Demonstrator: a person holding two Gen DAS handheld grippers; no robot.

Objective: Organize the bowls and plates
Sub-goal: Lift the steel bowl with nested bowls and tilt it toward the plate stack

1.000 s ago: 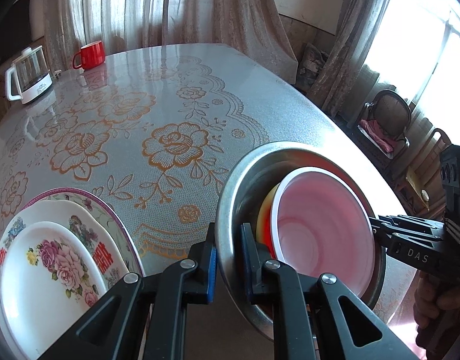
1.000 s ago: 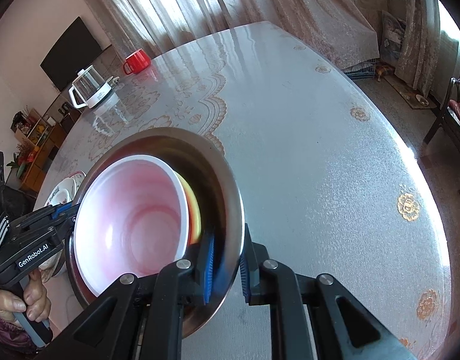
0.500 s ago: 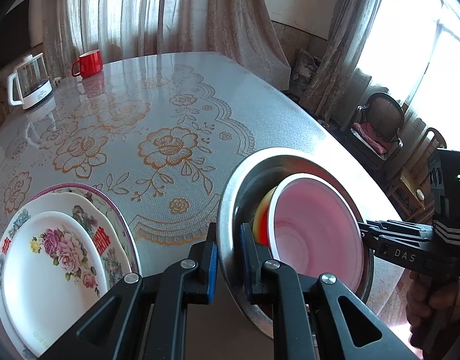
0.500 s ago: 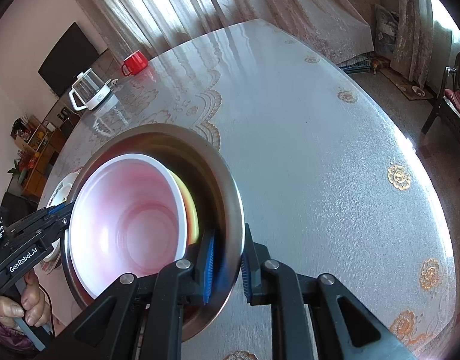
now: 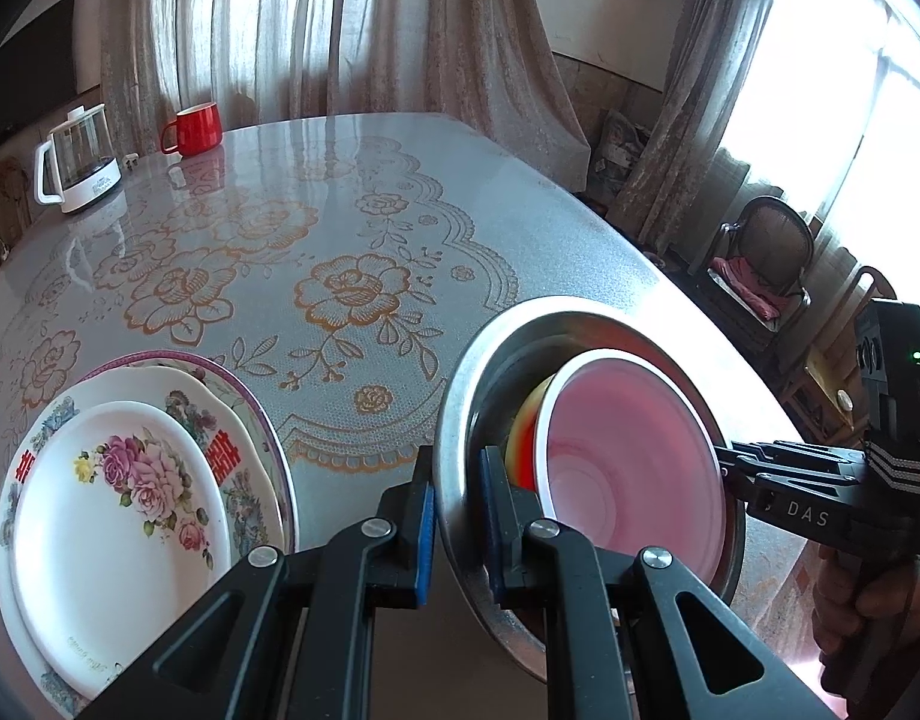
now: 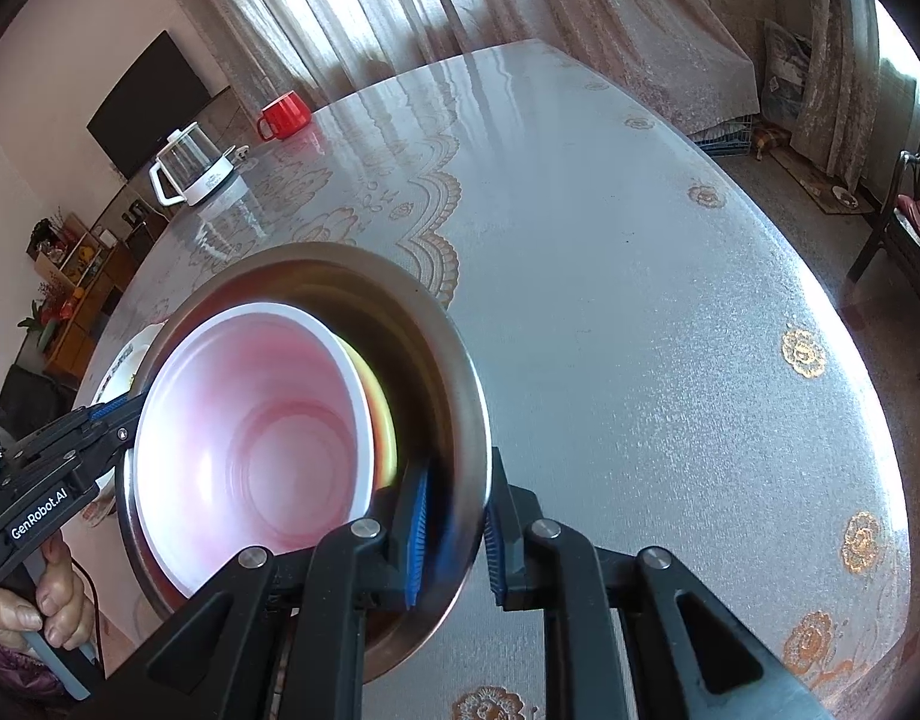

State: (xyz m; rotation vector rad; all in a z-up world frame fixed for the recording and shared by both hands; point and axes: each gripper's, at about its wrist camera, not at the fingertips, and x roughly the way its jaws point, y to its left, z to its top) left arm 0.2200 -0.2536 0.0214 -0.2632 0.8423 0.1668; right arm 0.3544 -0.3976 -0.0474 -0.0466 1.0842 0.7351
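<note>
A steel bowl (image 5: 460,396) holds a nested white bowl with a pink inside (image 5: 628,456), and a sliver of a yellow bowl (image 5: 523,438) shows behind it. My left gripper (image 5: 457,480) is shut on the steel rim's near left side. On the opposite rim my right gripper (image 5: 724,465) is clamped too. In the right wrist view the right gripper (image 6: 457,504) pinches the steel bowl (image 6: 454,372) around the pink bowl (image 6: 250,438), with the left gripper (image 6: 121,414) on the far side. A stack of flowered plates (image 5: 118,504) lies to the left on the table.
A red mug (image 5: 193,129) and a glass kettle (image 5: 79,162) stand at the far end of the round table (image 5: 352,192). Chairs (image 5: 766,264) stand beyond the table's right edge. A person's hand (image 6: 46,600) holds the left gripper's handle.
The left wrist view has drawn back a little, so the plates and the far end of the table show more fully. Both grips on the steel bowl are unchanged.
</note>
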